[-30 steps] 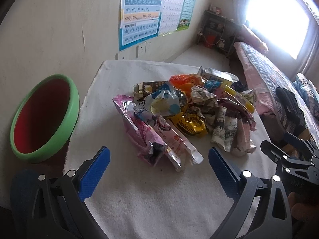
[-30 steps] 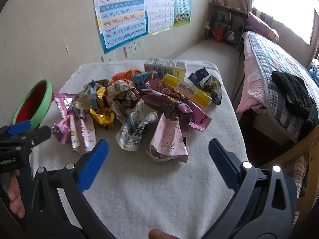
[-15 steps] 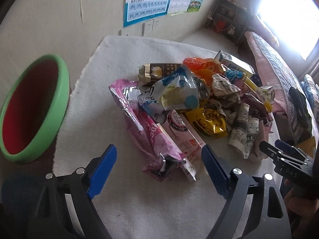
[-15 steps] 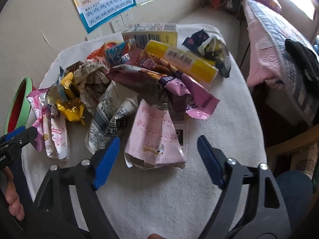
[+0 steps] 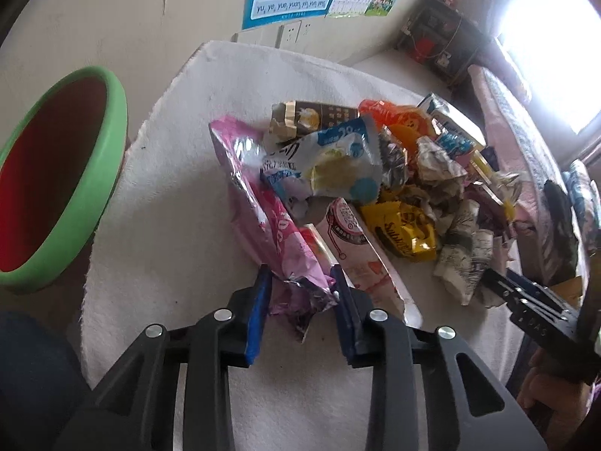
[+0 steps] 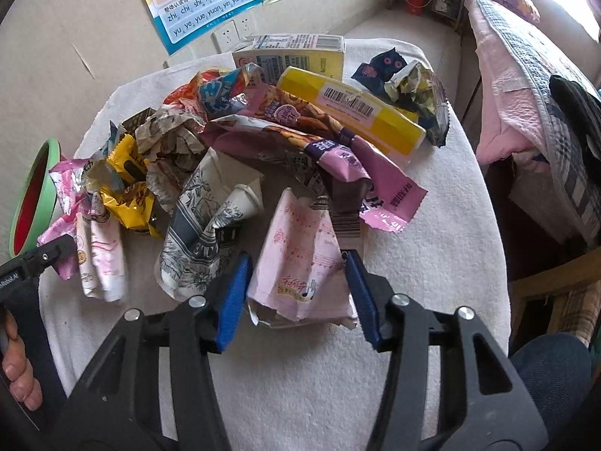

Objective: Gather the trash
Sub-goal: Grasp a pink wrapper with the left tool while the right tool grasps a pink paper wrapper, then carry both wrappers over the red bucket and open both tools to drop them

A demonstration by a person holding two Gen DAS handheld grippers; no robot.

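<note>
Daylight glares, overexposed, from the window at upper right; fisheye edges bend and darken.

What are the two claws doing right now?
Left claw: just closing, now pinching the shiny pink wrapper.
Right claw: just closing around the pale pink packet.

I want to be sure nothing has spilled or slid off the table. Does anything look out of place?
Nothing has spilled. The wrappers lie heaped on the white cloth, as expected for trash. The green bin stands tilted beside the table. Both tongs have just been closing: left tongs around a pink wrapper, right tongs around a pink paper packet.
</note>
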